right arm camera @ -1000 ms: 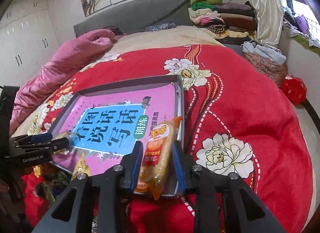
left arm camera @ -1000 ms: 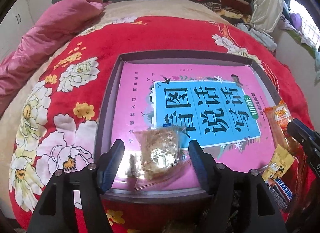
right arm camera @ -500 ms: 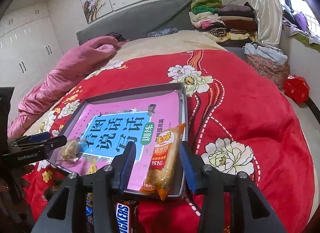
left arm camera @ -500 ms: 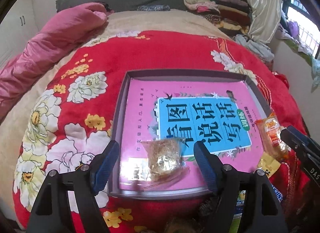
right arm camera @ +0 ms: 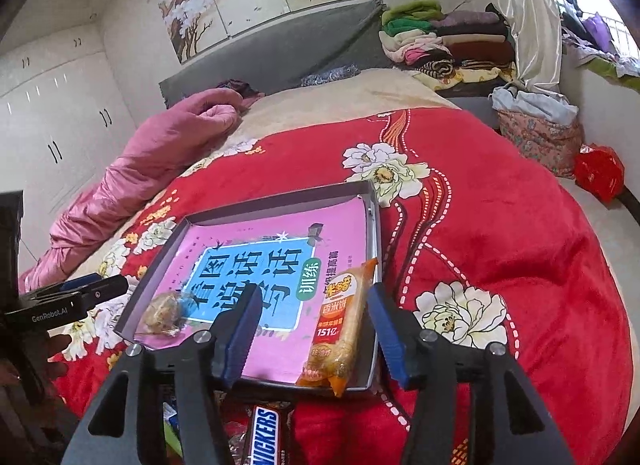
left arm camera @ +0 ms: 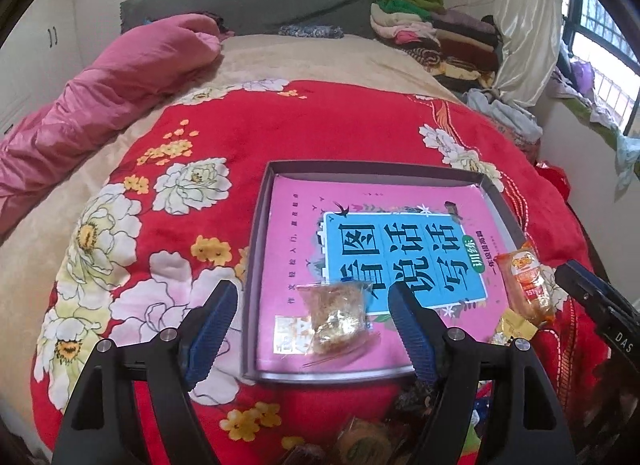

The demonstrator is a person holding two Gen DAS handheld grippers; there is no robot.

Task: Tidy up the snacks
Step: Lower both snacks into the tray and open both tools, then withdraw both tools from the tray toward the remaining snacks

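Snacks lie in a grey tray (left arm camera: 256, 265) on the bed's red blanket (left arm camera: 320, 121). Clear-wrapped pastry (left arm camera: 338, 315) sits at the tray's near edge, between the left claw (left arm camera: 310, 331), spread well apart. Orange cracker pack (right arm camera: 344, 321) lies over the near right corner; the right claw (right arm camera: 312, 335) is opening, apparently clear of it.

The left gripper (left arm camera: 311, 319) points downward with its jaws wide apart, while the right gripper (right arm camera: 312, 331) tilts down too, its jaws opening
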